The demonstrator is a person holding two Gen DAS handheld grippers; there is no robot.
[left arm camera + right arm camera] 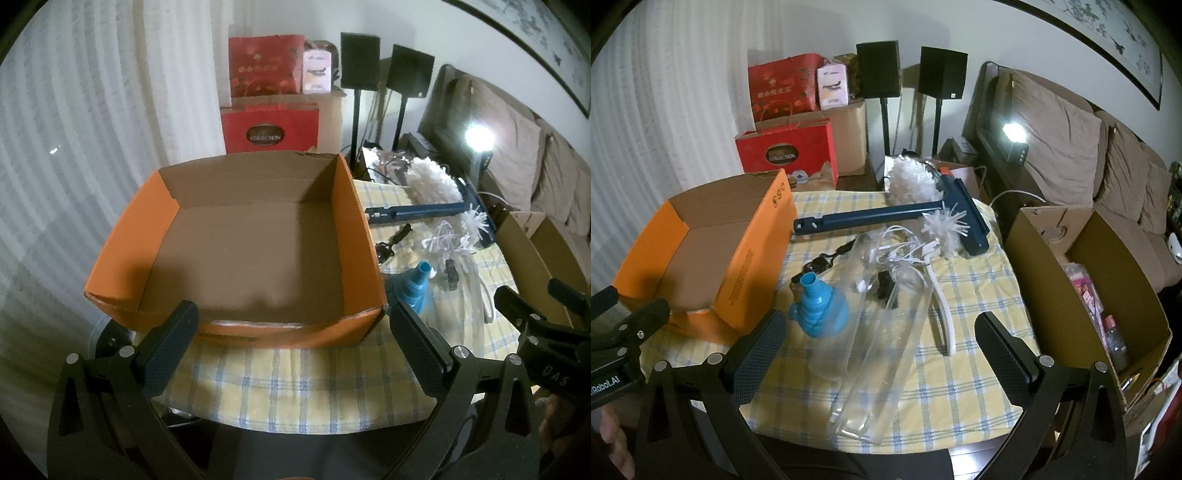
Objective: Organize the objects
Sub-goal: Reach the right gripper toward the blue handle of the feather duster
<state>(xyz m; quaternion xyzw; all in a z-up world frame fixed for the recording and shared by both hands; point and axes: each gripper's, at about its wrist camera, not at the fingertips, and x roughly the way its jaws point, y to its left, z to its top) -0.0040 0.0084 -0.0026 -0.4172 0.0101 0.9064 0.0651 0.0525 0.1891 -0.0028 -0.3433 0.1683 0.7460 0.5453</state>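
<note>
While its inside is plain brown corrugated card, the orange cardboard box [236, 243] has smooth orange outer walls and stands open-topped and empty on the left part of the worktop [295, 384], which is covered by a soft yellow cloth checked in blue and white. Just beside the box's right wall sits a blue ribbed plastic funnel [820, 310], spout up. Next to it lie clear plastic tubes [882, 332], long, rounded and glossy, partly crossing one another. A small black clip [884, 284] rests among them, and a black strap with a buckle [823, 263] lies near the funnel. White cables [905, 247] are tangled further back, beside a curved white plastic handle [945, 317] ending in a spiky white bristle head. Behind these a dark blue T-shaped squeegee [886, 216] lies flat, with a fluffy white duster [912, 181] against it.

The left gripper [291, 332] hangs just before the box's near wall, its textured black pads spread wide and holding nothing. The right gripper [879, 343] is likewise fully spread and empty, above the near ends of the tubes.

A larger brown cardboard box [1086, 266] stands right of the worktop; red gift bags [786, 151] and two black speakers [879, 68] stand behind.
</note>
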